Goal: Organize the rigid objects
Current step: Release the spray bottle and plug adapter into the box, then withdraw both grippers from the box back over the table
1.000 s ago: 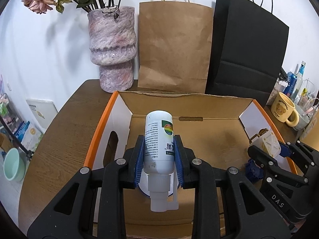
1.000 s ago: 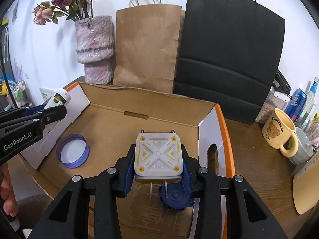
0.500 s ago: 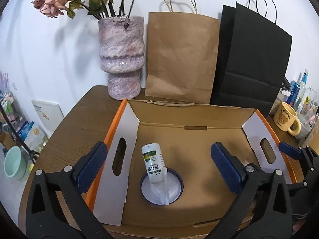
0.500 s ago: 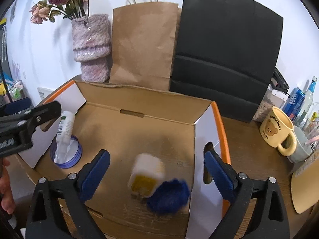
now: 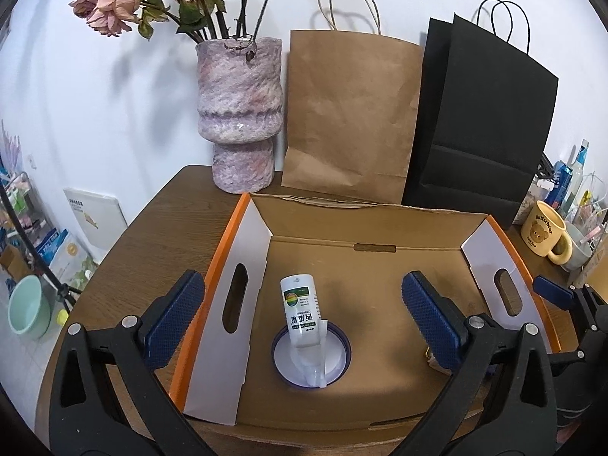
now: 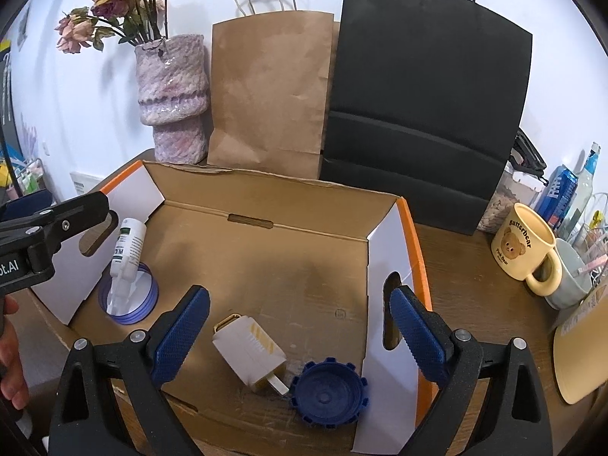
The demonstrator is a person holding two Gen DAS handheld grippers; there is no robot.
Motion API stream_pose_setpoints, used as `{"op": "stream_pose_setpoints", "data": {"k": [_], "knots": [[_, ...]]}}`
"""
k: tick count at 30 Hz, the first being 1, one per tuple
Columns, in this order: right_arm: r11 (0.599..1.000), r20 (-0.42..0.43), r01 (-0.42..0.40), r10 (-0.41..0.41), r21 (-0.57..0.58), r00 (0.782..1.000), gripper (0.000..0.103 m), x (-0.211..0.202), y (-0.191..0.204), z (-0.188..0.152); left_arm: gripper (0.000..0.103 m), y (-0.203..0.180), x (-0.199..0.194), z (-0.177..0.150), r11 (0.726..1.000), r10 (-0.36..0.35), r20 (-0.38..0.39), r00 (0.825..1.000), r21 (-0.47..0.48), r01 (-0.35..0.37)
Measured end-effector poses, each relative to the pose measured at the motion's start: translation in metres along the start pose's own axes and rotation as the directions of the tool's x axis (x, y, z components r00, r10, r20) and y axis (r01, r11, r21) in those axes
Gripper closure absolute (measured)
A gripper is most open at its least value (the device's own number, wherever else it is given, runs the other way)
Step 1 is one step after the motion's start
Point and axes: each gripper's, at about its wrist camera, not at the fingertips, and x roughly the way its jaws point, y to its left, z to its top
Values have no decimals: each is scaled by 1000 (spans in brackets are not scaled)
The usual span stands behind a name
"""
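Note:
An open cardboard box (image 5: 376, 224) with orange-edged flaps stands on the wooden table. A white spray bottle (image 5: 301, 311) lies in it, its nozzle end resting in a round purple-rimmed lid (image 5: 340, 357). My left gripper (image 5: 304, 315) is open and empty above the bottle. In the right wrist view the bottle (image 6: 129, 247) and lid (image 6: 146, 306) sit at the box's left. A white plug adapter (image 6: 249, 353) and a blue toothed cap (image 6: 328, 393) lie at the box's (image 6: 304, 193) front right. My right gripper (image 6: 300, 338) is open and empty above them.
A pink vase with dried roses (image 5: 239, 114), a brown paper bag (image 5: 351, 114) and a black paper bag (image 5: 478, 125) stand behind the box. A yellow bear mug (image 6: 526, 247), a grey cup and cans stand at the right. A yellow disc (image 6: 581, 357) lies near the right edge.
Both grippers opened and drew back upward. The bottle dropped onto the purple lid. The plug adapter fell beside the blue cap and came to rest on its side.

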Motion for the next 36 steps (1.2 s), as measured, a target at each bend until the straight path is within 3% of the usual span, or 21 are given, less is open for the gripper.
{"op": "stream_pose_setpoints", "data": {"k": [20, 36], "knots": [[1000, 67, 5, -5, 1, 998, 4, -52, -9, -19, 0, 9, -42, -15, 1000, -11, 49, 999, -16, 12], [1000, 83, 10, -10, -1, 996, 4, -99, -6, -49, 0, 19, -78, -44, 1000, -19, 42, 999, -11, 19]]}}
